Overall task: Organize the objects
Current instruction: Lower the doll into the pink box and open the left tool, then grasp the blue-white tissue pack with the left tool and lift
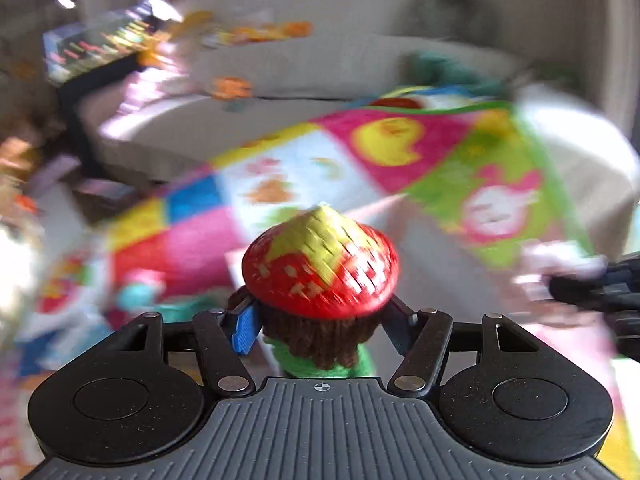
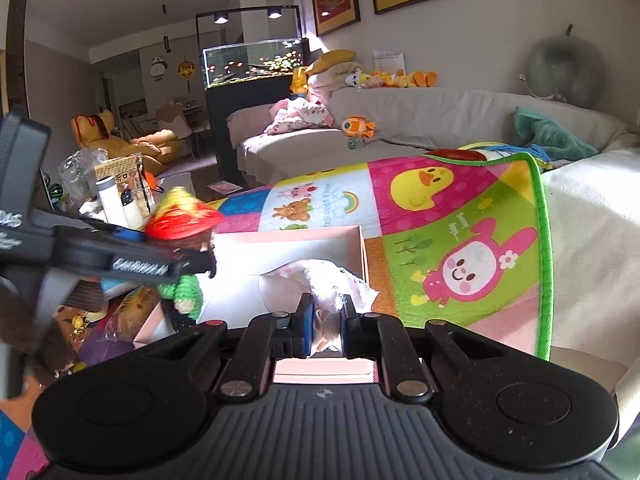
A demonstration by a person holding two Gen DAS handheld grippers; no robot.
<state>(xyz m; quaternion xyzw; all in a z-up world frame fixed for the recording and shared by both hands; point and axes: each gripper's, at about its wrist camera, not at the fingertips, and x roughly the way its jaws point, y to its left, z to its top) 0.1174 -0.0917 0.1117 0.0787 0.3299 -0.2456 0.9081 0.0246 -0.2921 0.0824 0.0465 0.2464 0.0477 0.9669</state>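
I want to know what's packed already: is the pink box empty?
Not empty. The pink box is open-topped, and white patterned cloth lies inside it, pinched by the right hand-held gripper.

Both rigs are the same build. Left claw (image 1: 320, 316): matte black plastic body, dusty, with a ribbed dark grey centre plate at the bottom of the frame carrying a small white crosshair mark. Two round black housings with recessed discs sit lower left and lower right. Black linkage arms run up to the fingers, pinned with silver round-head screws. The finger left of centre has a blue pad (image 1: 243, 330).

Right claw (image 2: 325, 326): identical ribbed plate, discs, silver screws and triangular cut-outs in the outer arms; its left pad is blue. In this view the left claw at the left edge shows white lettering on its black arm, too blurred to read.
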